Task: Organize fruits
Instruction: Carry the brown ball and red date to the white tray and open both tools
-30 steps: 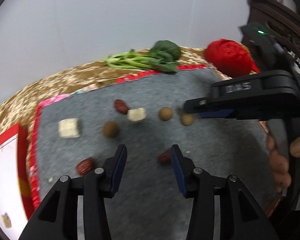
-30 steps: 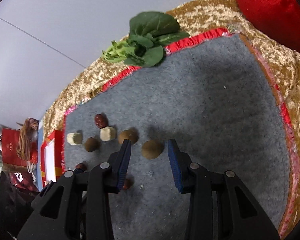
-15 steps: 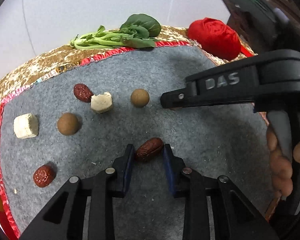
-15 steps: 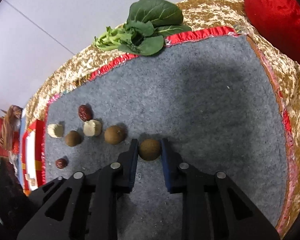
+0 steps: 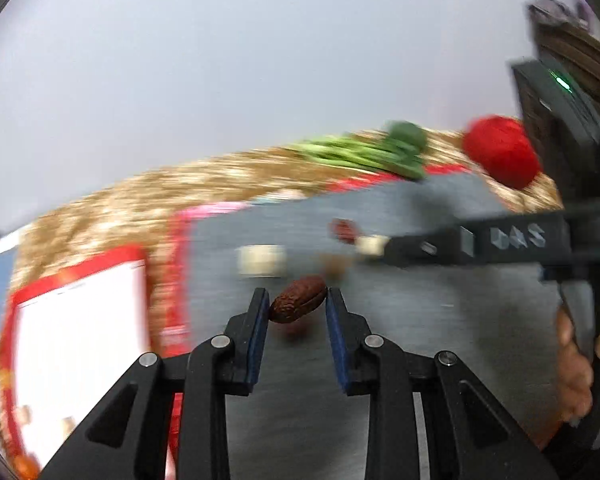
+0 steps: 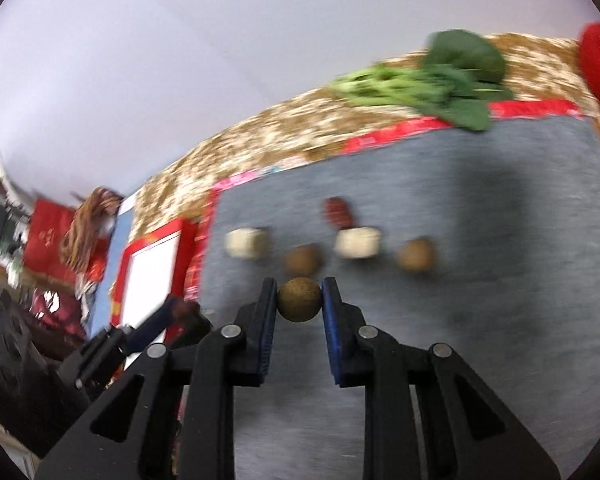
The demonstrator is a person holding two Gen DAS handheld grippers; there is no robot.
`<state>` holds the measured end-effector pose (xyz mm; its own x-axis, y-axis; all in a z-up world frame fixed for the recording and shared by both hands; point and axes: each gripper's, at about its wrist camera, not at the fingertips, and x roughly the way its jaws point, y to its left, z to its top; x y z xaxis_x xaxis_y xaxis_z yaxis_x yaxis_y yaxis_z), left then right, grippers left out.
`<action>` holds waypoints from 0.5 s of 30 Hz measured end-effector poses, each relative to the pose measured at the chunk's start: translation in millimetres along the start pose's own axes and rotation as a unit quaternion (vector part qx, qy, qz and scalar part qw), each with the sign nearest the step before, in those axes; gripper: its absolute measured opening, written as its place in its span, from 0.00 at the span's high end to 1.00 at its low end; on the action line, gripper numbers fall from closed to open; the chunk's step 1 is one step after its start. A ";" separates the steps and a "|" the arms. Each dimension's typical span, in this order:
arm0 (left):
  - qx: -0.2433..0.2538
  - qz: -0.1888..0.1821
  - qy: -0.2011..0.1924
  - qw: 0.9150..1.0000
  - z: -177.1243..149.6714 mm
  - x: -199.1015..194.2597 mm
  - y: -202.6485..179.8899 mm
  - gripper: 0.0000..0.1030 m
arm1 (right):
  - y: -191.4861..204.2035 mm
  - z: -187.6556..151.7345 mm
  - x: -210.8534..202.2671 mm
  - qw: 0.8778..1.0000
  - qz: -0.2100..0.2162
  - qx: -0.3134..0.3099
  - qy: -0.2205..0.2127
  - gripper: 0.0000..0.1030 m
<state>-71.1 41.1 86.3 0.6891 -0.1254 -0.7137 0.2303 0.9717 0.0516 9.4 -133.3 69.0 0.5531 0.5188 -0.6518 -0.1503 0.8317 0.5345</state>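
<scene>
Left wrist view: a wrinkled red date [image 5: 298, 299] is pinched between the pads of the left claw [image 5: 297, 305], narrowed to the fruit's width and apparently lifted clear of the grey mat [image 5: 440, 320]. At 9 o'clock from that claw a red-rimmed white tray [image 5: 80, 320] is seen beside the mat. In the right wrist view a round brown fruit [image 6: 299, 299] is clamped likewise in the right claw [image 6: 299, 300]. Beyond it, around 12 o'clock, two more brown fruits [image 6: 415, 255], two pale cubes [image 6: 357, 242] and another red date [image 6: 337, 211] are left on the mat; leafy greens [image 6: 432, 80] are laid on the gold tabletop cloth at 1 o'clock. The step in hand is judged to be the carry. Next, each fruit is probably to be taken to the tray at 9 o'clock and released there gently, the round one being prone to rolling.
</scene>
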 end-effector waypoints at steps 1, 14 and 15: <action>-0.012 0.027 -0.004 1.000 -2.3 -6.6 14.4 0.73 | 13.6 -3.4 5.3 1.000 0.008 -0.013 0.002 0.76; -0.109 0.243 -0.007 0.964 -25.7 -41.1 127.0 0.73 | 146.3 -64.0 59.0 0.980 0.100 -0.171 0.034 0.76; -0.109 0.252 -0.007 0.962 -28.3 -43.0 131.7 0.73 | 152.5 -69.9 64.8 0.977 0.098 -0.182 0.041 0.76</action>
<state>-89.8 180.2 104.0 0.6849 0.3711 -0.6270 -0.2831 0.9285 0.2403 -34.9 41.0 70.7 0.4196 0.6772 -0.6044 -0.5374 0.7220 0.4359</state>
